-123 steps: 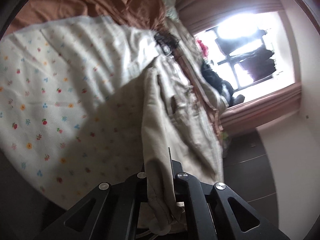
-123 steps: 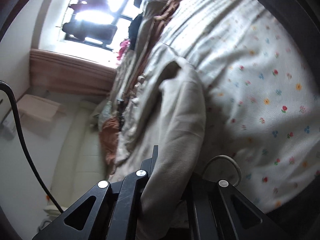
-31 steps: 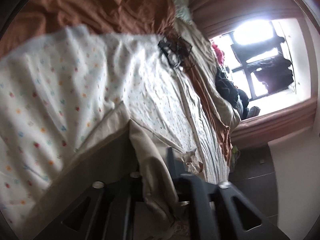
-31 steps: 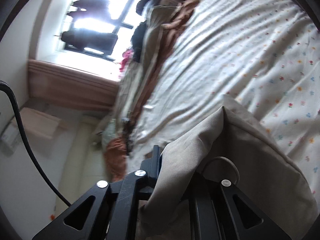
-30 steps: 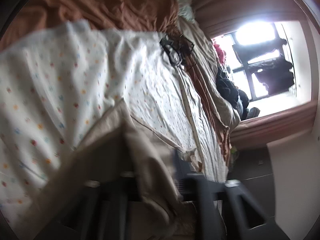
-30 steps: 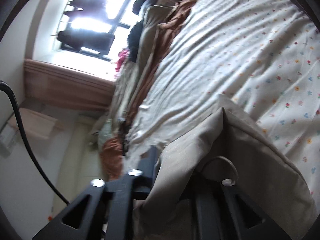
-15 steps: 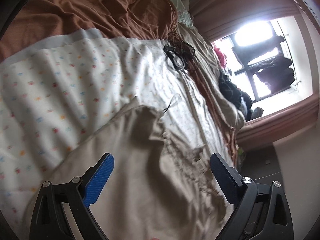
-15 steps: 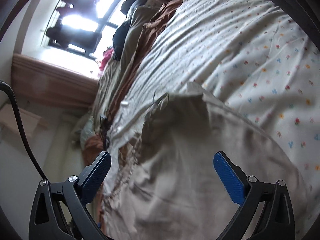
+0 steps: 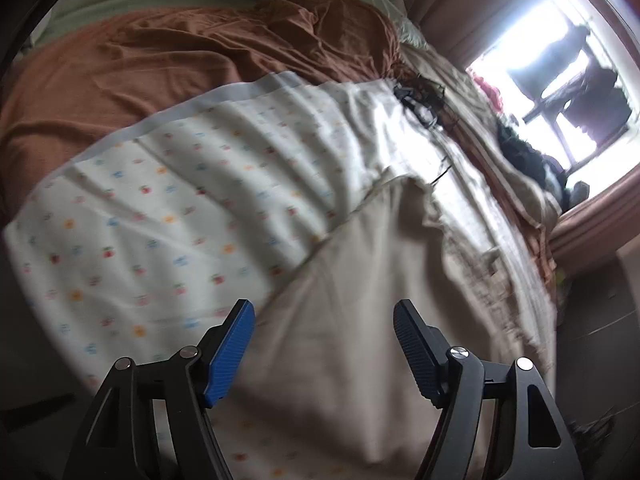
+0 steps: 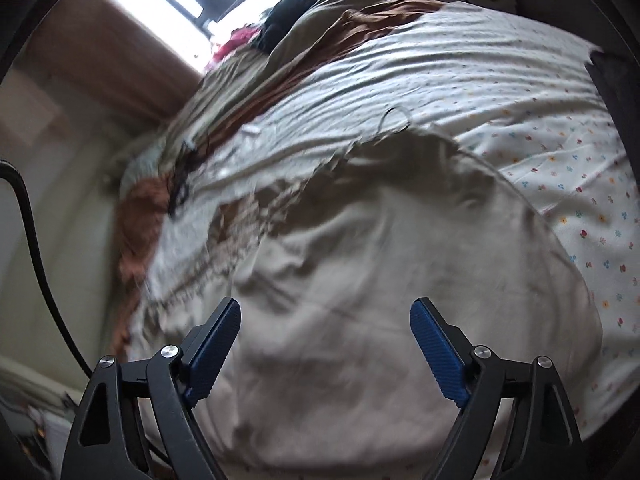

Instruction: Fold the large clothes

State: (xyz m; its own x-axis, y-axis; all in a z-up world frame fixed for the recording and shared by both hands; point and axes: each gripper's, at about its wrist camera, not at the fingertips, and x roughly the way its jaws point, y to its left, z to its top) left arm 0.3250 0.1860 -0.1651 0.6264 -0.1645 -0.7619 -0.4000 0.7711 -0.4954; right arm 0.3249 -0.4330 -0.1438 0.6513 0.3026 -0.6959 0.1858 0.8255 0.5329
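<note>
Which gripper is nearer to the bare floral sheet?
Left. The left gripper straddles the floral sheet and beige garment; the right gripper hangs over garment only. Both jaws are closing, empty.

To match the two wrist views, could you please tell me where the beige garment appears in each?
Left wrist: the beige garment fills the lower middle and right, beyond the left gripper, whose jaws are closing on nothing.
Right wrist: it fills the centre and bottom, beyond the right gripper, also closing on nothing.
Shared landmark: the floral sheet beneath it.
</note>
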